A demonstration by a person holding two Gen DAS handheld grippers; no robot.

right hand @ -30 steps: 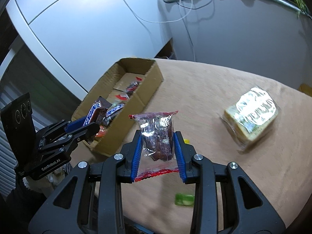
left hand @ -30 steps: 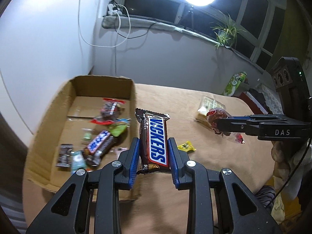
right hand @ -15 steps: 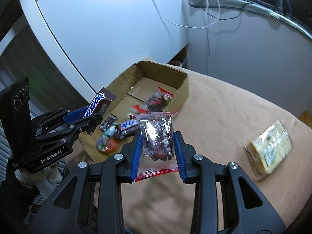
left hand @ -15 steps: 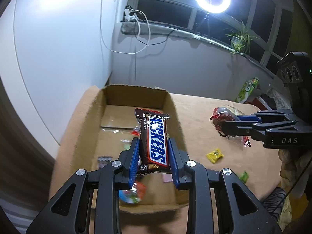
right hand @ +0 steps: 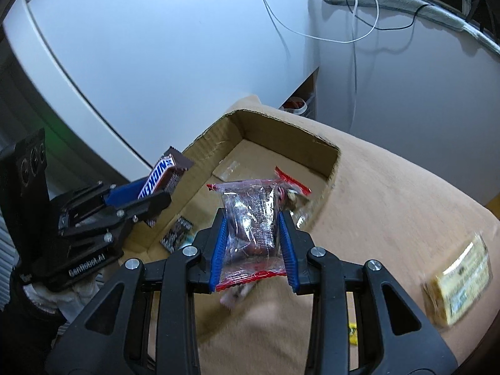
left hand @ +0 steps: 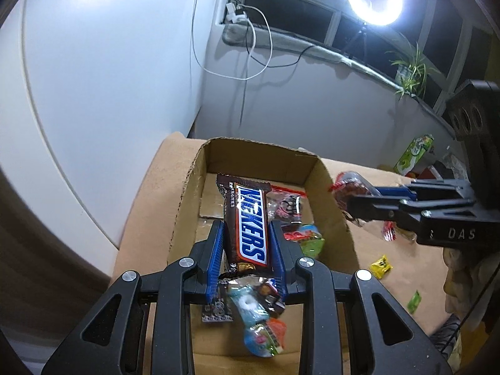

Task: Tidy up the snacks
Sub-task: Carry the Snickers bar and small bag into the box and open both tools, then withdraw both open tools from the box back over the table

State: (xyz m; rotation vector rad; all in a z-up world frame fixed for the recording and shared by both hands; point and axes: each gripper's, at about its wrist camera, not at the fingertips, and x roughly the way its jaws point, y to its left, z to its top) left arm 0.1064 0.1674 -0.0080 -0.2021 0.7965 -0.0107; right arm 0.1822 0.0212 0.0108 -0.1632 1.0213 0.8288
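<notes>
My left gripper is shut on a brown Snickers bar and holds it above the open cardboard box. The box holds several small wrapped snacks. My right gripper is shut on a clear packet with red edges, held over the box's right wall. In the left wrist view that packet hangs just right of the box. In the right wrist view the Snickers bar sits over the box's left wall.
The box stands on a tan cloth-covered table. A wrapped yellow cake lies on the table at right. A yellow candy and a green candy lie right of the box. A white wall is close behind.
Both grippers moved left toward the box with their snacks. The Snickers bar went from beside the box to above its inside. The clear packet came up to the box's right wall.
</notes>
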